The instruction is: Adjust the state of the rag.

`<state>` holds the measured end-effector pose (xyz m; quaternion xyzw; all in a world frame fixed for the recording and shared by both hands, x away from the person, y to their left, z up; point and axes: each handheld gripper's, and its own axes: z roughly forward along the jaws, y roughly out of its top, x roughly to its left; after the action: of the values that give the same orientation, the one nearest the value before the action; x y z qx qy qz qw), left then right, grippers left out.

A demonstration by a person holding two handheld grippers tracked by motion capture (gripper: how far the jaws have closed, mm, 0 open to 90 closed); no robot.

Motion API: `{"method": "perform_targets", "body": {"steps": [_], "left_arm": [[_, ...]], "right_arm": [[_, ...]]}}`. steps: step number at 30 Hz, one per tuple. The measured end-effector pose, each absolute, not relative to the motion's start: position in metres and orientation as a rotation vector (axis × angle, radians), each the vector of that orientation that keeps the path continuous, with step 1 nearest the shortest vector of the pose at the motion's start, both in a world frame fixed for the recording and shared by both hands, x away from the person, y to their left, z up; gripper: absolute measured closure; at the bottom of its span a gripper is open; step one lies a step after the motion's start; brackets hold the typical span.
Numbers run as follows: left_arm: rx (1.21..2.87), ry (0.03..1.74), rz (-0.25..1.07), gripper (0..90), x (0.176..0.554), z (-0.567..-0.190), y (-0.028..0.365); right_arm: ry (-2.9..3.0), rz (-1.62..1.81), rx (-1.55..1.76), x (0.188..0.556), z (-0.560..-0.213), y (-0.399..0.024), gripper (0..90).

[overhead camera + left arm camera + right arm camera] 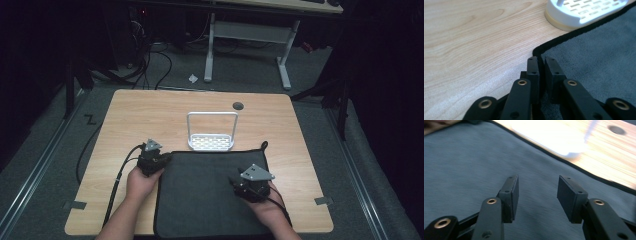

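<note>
I had the left gripper (541,61) clenched on the black-edged corner of the dark grey fabric mat (210,195) at lower centre of the pale wooden bench (150,107), the right gripper (537,195) released above the mat, a white slotted rack (211,141) just beyond.

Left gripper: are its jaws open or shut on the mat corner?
Shut on it. In the left gripper view, the left gripper has its jaws almost together, pinching the dark grey mat at its black-edged corner.
</note>
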<state>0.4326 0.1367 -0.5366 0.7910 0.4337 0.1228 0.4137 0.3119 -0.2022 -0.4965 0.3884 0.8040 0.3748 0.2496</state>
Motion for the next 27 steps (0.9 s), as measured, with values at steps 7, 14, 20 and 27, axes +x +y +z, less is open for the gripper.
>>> {"method": "perform_targets", "body": {"steps": [7, 14, 20, 27], "left_arm": [[1.909, 1.120, 0.260, 84.4, 0.433, -0.537, 0.146], [1.902, 1.127, 0.236, 83.9, 0.433, -0.537, 0.148], [1.902, 1.129, 0.235, 83.9, 0.433, -0.537, 0.148], [1.905, 1.130, 0.237, 83.8, 0.433, -0.537, 0.148]], "right_arm": [[2.332, 1.056, 0.906, 0.296, -0.501, -0.141, 48.2], [2.450, 1.029, 0.815, 0.294, -0.511, -0.089, 48.6], [2.530, 1.077, 0.793, 0.290, -0.519, -0.054, 45.9], [2.603, 1.107, 0.737, 0.279, -0.523, -0.018, 42.5]]}}
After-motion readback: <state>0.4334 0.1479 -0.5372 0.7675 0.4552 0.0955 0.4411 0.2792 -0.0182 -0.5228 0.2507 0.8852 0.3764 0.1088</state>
